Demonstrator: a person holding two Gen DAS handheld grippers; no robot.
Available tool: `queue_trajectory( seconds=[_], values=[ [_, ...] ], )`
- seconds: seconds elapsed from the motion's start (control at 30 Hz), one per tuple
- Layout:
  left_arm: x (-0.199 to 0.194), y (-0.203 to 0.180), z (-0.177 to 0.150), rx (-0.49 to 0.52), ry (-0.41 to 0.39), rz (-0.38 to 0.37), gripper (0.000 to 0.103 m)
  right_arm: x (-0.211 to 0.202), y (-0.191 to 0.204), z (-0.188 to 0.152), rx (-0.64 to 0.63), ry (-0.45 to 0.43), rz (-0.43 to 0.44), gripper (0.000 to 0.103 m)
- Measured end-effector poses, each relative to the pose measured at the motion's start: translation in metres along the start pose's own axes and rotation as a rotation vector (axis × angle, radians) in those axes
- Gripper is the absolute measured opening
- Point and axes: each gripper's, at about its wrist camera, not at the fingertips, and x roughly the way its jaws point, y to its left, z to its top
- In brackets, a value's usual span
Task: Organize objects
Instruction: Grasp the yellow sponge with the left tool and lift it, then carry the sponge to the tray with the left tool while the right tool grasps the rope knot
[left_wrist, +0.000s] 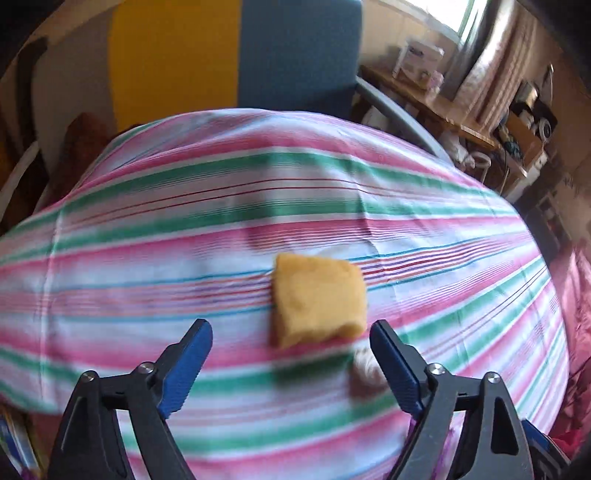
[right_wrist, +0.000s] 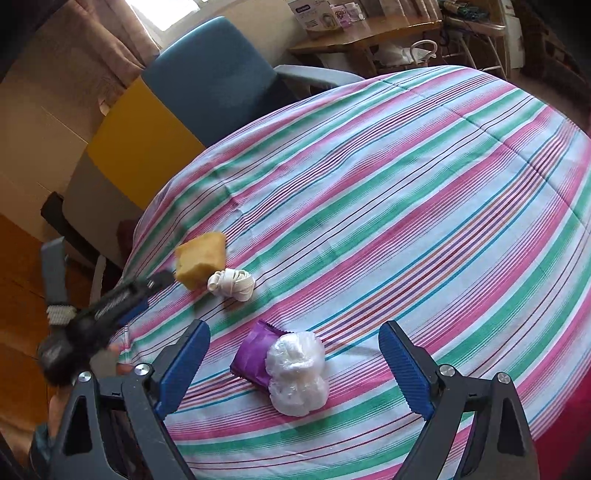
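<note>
A yellow sponge (left_wrist: 318, 300) lies on the striped tablecloth (left_wrist: 147, 229), just beyond the tips of my left gripper (left_wrist: 291, 328). The blue pads stand wide apart and do not touch the sponge. A blurred whitish roll (left_wrist: 364, 369) sits by the right finger. In the right wrist view the sponge (right_wrist: 201, 264) is at the table's left edge beside a roll of white bands (right_wrist: 231, 284), with the blurred left gripper (right_wrist: 151, 293) at its near side. My right gripper (right_wrist: 294, 328) is open over a purple packet (right_wrist: 253, 350) and a white plastic bundle (right_wrist: 295, 373), touching neither.
A blue chair (right_wrist: 218, 88) and a yellow panel (right_wrist: 136, 147) stand behind the table's far edge. A wooden shelf (right_wrist: 369, 37) with boxes lies further back. Red fabric (left_wrist: 576, 332) borders the table on the right. The striped cloth (right_wrist: 406, 184) stretches far and right.
</note>
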Motion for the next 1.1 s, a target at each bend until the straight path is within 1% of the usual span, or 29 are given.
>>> queue_trajectory(
  seconds=[0.03,0.1,0.17,0.23,0.27,0.3,0.33,0.37,0.43,0.5,0.57,0.63,0.73,0.87,0.97,1.1],
  values=[
    [0.007,-0.005,0.003,0.015,0.006,0.006,0.093,0.000,0.000,0.000,0.000,0.002,0.002,0.093],
    [0.016,-0.012,0.007,0.039,-0.006,0.025,0.100,0.001,-0.001,0.000,0.003,0.006,0.000,0.093],
    [0.025,-0.018,0.011,0.063,-0.014,0.040,0.101,0.003,-0.002,0.000,0.005,0.010,-0.003,0.093],
    [0.034,-0.018,0.013,0.058,0.001,0.054,0.101,0.006,-0.004,0.000,0.012,0.019,-0.011,0.093],
    [0.041,-0.016,0.013,0.046,0.021,0.057,0.093,0.007,-0.005,0.001,0.015,0.023,-0.010,0.093],
    [0.045,-0.014,0.012,0.044,0.042,0.041,0.075,0.007,-0.005,0.001,0.015,0.025,-0.012,0.093],
    [0.044,-0.012,0.010,0.044,0.039,0.003,0.072,0.008,-0.005,0.001,0.012,0.024,-0.016,0.093],
    [0.039,-0.010,0.008,0.047,0.018,-0.005,0.063,0.008,-0.005,0.001,0.008,0.022,-0.022,0.093],
    [0.021,-0.005,0.001,0.046,-0.009,-0.001,0.063,0.008,-0.003,0.000,-0.009,0.019,-0.021,0.093],
    [0.002,0.003,-0.008,0.033,-0.029,-0.034,0.063,0.007,0.001,-0.001,-0.035,0.009,-0.027,0.093],
    [-0.017,0.013,-0.019,0.021,-0.045,-0.040,0.063,0.006,0.005,-0.002,-0.052,0.006,-0.028,0.093],
    [-0.035,0.025,-0.035,0.006,-0.045,-0.046,0.063,0.006,0.008,-0.003,-0.065,0.006,-0.026,0.093],
    [-0.063,0.042,-0.060,0.002,-0.065,-0.047,0.063,0.006,0.014,-0.005,-0.098,0.002,-0.035,0.093],
    [-0.102,0.048,-0.087,0.030,-0.094,-0.062,0.063,0.007,0.026,-0.008,-0.157,0.001,-0.034,0.092],
    [-0.128,0.057,-0.106,0.026,-0.116,-0.078,0.063,0.015,0.042,-0.007,-0.201,0.025,-0.031,0.092],
    [-0.159,0.076,-0.127,-0.021,-0.139,-0.111,0.063,0.041,0.064,0.003,-0.235,0.059,-0.052,0.092]
  ],
)
